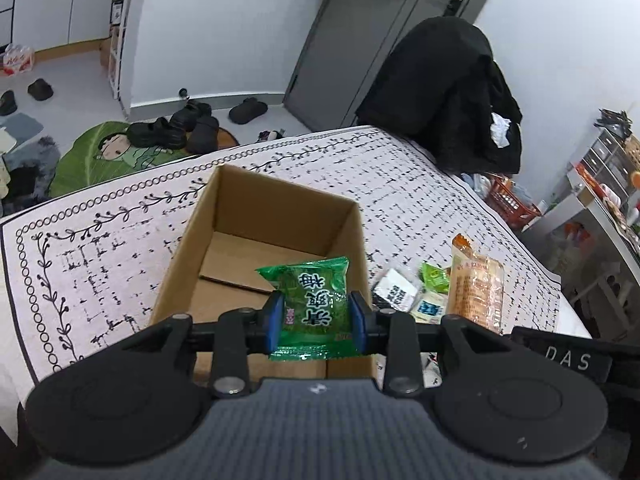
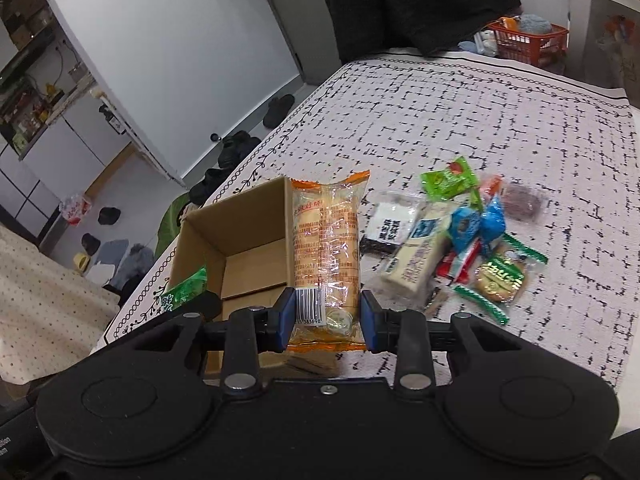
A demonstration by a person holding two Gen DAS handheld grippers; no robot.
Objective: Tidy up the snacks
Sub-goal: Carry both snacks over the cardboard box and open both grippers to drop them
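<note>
While clamping a green snack packet [image 1: 310, 304] over the cardboard box [image 1: 240, 240], left hand-held gripper [image 1: 317, 322]. Pinching an orange cake packet [image 2: 326, 256], right hand-held gripper [image 2: 328, 322]. Only from the right wrist: whole snack pile [image 2: 460, 240] on the bench [image 2: 520, 120].

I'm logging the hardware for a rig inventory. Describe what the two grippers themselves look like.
The left gripper and right gripper match: matte black bodies with two round discs, black linkage arms with silver pivot screws, and blue pads lining the jaws. The left one has a grey ribbed centre panel; the right one's centre is plain black with one screw. White "DAS" lettering shows beside the left. No cables or sleeves are visible.
</note>
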